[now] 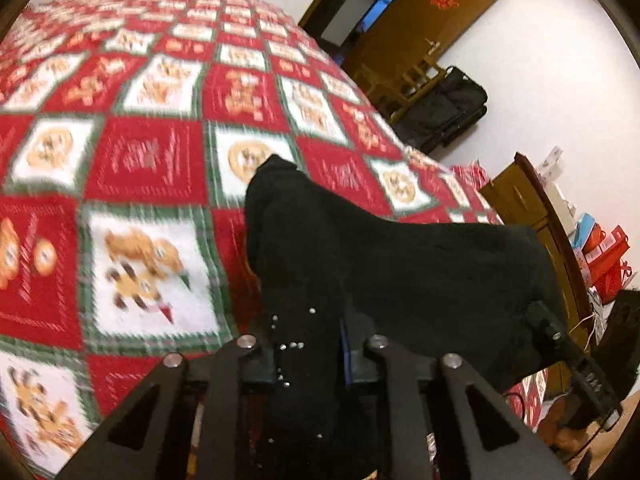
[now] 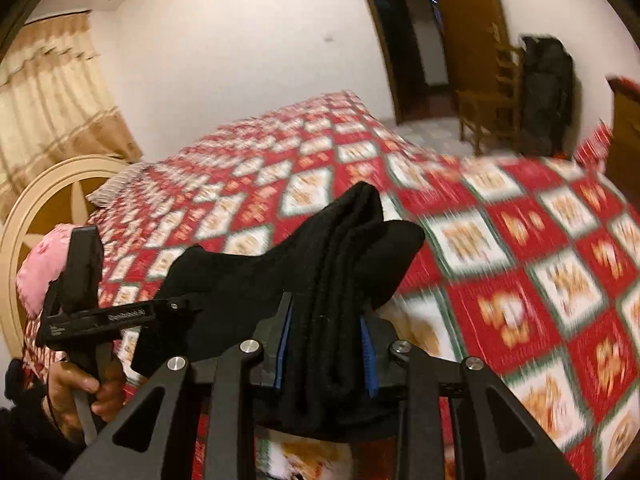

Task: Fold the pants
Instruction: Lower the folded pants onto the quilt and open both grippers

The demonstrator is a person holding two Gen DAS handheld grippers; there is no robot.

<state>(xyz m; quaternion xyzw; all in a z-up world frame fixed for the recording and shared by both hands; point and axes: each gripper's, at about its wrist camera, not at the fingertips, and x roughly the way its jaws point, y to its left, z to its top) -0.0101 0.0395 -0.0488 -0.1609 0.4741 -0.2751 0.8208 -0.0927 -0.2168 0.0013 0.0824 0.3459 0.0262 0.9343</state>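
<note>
Both tongs, left (image 1: 320,344) and right (image 2: 326,344), pinching bunched black pants (image 2: 320,264) above bed (image 2: 520,280); folded partway, unlaid.

Bedroom with a patterned bed

A red, white and green checked bedspread (image 1: 160,128) fills the left; wooden door (image 1: 420,20), chair (image 2: 490,108) and black bag (image 1: 448,108) upper right; beige curtain (image 2: 52,88) upper left.

— How many of each do you count from here?
— I count one pair of black pants (image 2: 320,280); two grippers, left gripper (image 1: 310,356) and right gripper (image 2: 326,344); one bedspread (image 1: 152,152); one wooden chair (image 2: 490,108), upper right.
</note>
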